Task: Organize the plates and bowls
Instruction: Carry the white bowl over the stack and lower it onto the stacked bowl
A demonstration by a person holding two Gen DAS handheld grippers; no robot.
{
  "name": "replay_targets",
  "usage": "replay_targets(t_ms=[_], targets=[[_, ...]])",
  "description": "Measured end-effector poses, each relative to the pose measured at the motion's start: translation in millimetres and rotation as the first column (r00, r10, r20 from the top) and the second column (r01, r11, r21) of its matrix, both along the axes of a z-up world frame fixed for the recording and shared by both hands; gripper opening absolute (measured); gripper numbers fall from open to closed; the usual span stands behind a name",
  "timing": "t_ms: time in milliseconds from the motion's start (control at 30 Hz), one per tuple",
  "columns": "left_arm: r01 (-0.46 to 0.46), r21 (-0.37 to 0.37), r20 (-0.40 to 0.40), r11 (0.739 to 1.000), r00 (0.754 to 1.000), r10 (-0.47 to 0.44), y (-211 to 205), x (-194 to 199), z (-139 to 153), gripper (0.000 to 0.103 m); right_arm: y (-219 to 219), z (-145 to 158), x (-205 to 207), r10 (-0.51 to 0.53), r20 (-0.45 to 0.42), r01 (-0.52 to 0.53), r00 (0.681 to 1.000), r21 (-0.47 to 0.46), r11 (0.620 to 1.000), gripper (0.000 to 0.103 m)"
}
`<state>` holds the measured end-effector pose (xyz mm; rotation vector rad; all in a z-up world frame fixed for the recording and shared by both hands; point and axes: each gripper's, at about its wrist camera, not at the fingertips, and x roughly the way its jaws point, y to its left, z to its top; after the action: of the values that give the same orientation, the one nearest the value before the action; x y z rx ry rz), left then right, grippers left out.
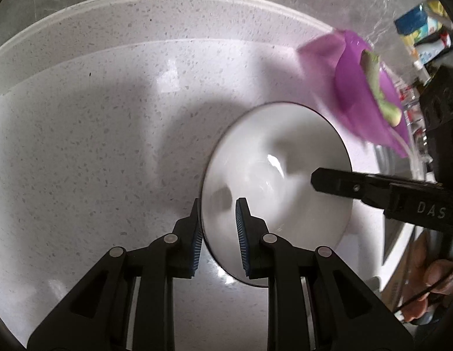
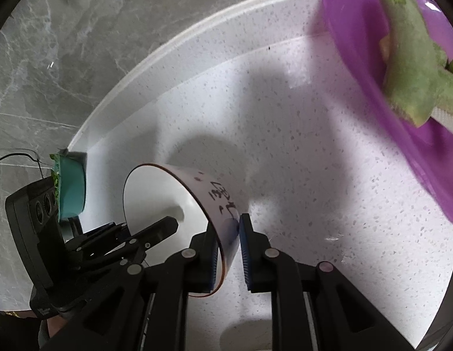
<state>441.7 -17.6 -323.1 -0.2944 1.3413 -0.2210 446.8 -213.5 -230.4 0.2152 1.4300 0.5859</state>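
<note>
Left gripper (image 1: 218, 204): its 2 blue-padded fingers (image 1: 197, 234) pinch the near rim of the white bowl (image 1: 273, 169), 1 pad outside the wall, 1 inside.

Right gripper (image 2: 228, 225): its 2 fingers (image 2: 246, 251) pinch the opposite wall of the same bowl, 1 pad on the inner face, 1 on the outer face, just below the dark handwritten characters (image 2: 223, 196) on the outside. In the left wrist view 1 black finger of the right gripper reaches into the bowl from the right edge of the picture; in the right wrist view the left gripper's fingers show inside the bowl mouth at lower left.

Bowl: white, thin dark rim line, tilted, mouth turned toward the left gripper. Held over the white speckled countertop (image 1: 95, 134); whether its base touches the surface cannot be told. Its shadow falls on the counter behind it.

Surroundings: a purple plastic bowl (image 2: 372, 67) with green vegetable pieces (image 2: 407, 64) sits on the counter beyond, to the right, apart from the white bowl. A teal bowl (image 2: 71, 184) with leafy greens stands at the counter's far left edge against the grey marbled wall (image 2: 51, 58). Part of a hand (image 1: 434, 286) shows at lower right in the left wrist view.
</note>
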Motion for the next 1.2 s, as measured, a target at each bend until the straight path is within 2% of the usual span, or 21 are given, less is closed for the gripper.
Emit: replay_targets(t_ms=[67, 100, 133, 200, 267, 300, 333, 367, 400, 433, 500, 600, 733, 800, 933, 1200], targets=[[0.001, 0.040, 0.020, 0.999, 1.000, -0.002, -1.3, -1.4, 3.4, 0.022, 3.3, -1.7, -0.2, 0.008, 0.004, -0.008, 1.000, -0.015, 1.000, 0.016], [0.002, 0.071, 0.032, 0.997, 0.999, -0.004, -1.5, -2.2, 6.3, 0.028, 5.1, -2.0, -0.5, 0.021, 0.008, -0.021, 1.000, -0.029, 0.999, 0.016], [0.002, 0.088, 0.040, 0.996, 0.999, -0.005, -1.9, -2.8, 8.6, 0.047, 6.0, -1.2, -0.6, 0.023, 0.010, -0.023, 1.000, -0.034, 0.999, 0.016], [-0.001, 0.120, 0.058, 0.993, 0.998, -0.006, -0.9, -5.1, 15.9, 0.071, 7.1, 2.4, -1.2, 0.025, 0.021, -0.024, 0.999, -0.046, 0.999, 0.018], [0.023, 0.151, 0.075, 0.988, 0.997, -0.035, -2.6, -9.1, 22.3, 0.071, 9.6, 7.7, -2.8, 0.038, 0.040, -0.035, 0.999, -0.061, 0.997, 0.030], [0.028, 0.160, 0.079, 0.987, 0.996, -0.041, -3.4, -10.7, 24.0, 0.071, 10.6, 9.7, -3.0, 0.044, 0.050, -0.040, 0.998, -0.075, 0.996, 0.040], [0.029, 0.157, 0.085, 0.987, 0.995, -0.043, -2.9, -11.4, 24.9, 0.069, 11.2, 11.5, -3.8, 0.053, 0.060, -0.047, 0.997, -0.087, 0.995, 0.046], [0.021, 0.149, 0.087, 0.989, 0.996, -0.034, -0.8, -13.2, 24.0, 0.063, 12.5, 12.7, -4.8, 0.061, 0.063, -0.055, 0.996, -0.092, 0.994, 0.047], [0.017, 0.140, 0.083, 0.990, 0.996, -0.029, 1.6, -15.3, 24.4, 0.034, 12.2, 12.8, -5.1, 0.061, 0.063, -0.055, 0.996, -0.093, 0.994, 0.047], [0.015, 0.124, 0.068, 0.992, 0.997, -0.024, 3.8, -16.9, 21.2, 0.022, 11.8, 12.0, -5.0, 0.060, 0.063, -0.053, 0.996, -0.099, 0.994, 0.047], [0.020, 0.090, 0.046, 0.996, 0.999, -0.024, 4.2, -17.7, 14.1, 0.020, 10.6, 8.3, -5.4, 0.058, 0.055, -0.052, 0.997, -0.098, 0.994, 0.046], [0.027, 0.075, 0.033, 0.997, 0.999, -0.030, 0.7, -20.6, 12.2, 0.018, 6.4, 0.6, -6.7, 0.065, 0.025, -0.062, 0.998, -0.075, 0.995, 0.025], [0.033, 0.065, 0.037, 0.997, 0.999, -0.036, -0.9, -26.7, 12.3, 0.016, 12.2, -0.7, -13.9, 0.108, 0.023, -0.106, 0.994, -0.090, 0.990, 0.013], [0.035, 0.069, 0.035, 0.997, 0.999, -0.038, -1.2, -28.7, 11.7, 0.016, 15.9, 1.0, -17.0, 0.123, 0.036, -0.118, 0.992, -0.116, 0.986, 0.013], [0.036, 0.049, 0.017, 0.998, 0.999, -0.037, -0.2, -29.4, 11.3, 0.016, 9.8, -1.3, -13.8, 0.093, 0.010, -0.091, 0.996, -0.081, 0.992, 0.012], [0.049, 0.041, 0.009, 0.998, 0.999, -0.050, -7.3, -26.8, 17.7, 0.016, 11.1, 8.0, -13.5, 0.089, 0.028, -0.087, 0.996, -0.082, 0.993, 0.012]])
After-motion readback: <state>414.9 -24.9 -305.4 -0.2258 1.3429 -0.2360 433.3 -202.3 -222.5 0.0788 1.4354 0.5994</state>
